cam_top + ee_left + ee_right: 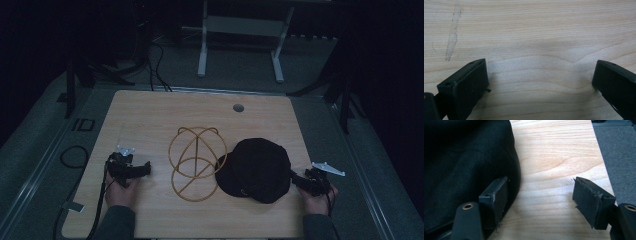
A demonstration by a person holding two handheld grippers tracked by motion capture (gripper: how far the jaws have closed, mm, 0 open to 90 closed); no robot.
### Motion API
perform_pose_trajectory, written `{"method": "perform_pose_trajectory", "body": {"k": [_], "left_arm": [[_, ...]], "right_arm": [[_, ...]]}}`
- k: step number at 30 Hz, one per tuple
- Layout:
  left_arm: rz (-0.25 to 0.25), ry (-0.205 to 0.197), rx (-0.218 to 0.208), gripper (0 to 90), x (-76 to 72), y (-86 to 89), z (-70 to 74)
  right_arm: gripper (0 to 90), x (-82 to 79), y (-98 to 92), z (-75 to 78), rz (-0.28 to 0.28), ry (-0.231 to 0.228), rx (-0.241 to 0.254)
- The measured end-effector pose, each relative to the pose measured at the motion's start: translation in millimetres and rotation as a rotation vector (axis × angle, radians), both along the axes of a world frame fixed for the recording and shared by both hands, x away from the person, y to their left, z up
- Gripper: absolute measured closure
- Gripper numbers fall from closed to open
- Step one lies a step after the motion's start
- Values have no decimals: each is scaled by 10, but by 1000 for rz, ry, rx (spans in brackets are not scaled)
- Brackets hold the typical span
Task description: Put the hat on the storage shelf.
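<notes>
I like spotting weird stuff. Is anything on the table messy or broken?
Mostly tidy. One odd thing: a pale smeared streak stains the wooden table, seen in the left gripper view. The black cap and wire hat stand look fine.

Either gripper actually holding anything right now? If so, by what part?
Nothing is held. The left gripper is open over bare table. The right gripper is open too, one jaw beside the black cap's edge, wood between the jaws.

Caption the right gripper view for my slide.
Open right gripper beside a black cap on the wooden table.
</notes>
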State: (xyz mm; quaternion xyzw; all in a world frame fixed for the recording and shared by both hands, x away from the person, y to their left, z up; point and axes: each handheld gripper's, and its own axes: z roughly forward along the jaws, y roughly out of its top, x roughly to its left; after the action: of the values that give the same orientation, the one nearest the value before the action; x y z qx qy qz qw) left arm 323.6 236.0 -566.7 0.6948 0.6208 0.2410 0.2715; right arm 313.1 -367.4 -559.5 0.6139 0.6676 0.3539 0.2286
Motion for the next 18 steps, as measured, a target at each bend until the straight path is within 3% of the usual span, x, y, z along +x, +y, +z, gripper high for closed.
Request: {"method": "perform_pose_trajectory", "body": {"k": [7, 14, 18], "left_arm": [[2, -2, -2, 1, 3, -4, -1], [2, -3, -2, 1, 4, -5, -2], [2, -2, -1, 1, 4, -5, -1]], "right_arm": [[307, 0, -31, 44, 19, 35, -52], [335, -58, -58, 157, 26, 27, -63], [334, -66, -11, 229, 61, 28, -98]]}}
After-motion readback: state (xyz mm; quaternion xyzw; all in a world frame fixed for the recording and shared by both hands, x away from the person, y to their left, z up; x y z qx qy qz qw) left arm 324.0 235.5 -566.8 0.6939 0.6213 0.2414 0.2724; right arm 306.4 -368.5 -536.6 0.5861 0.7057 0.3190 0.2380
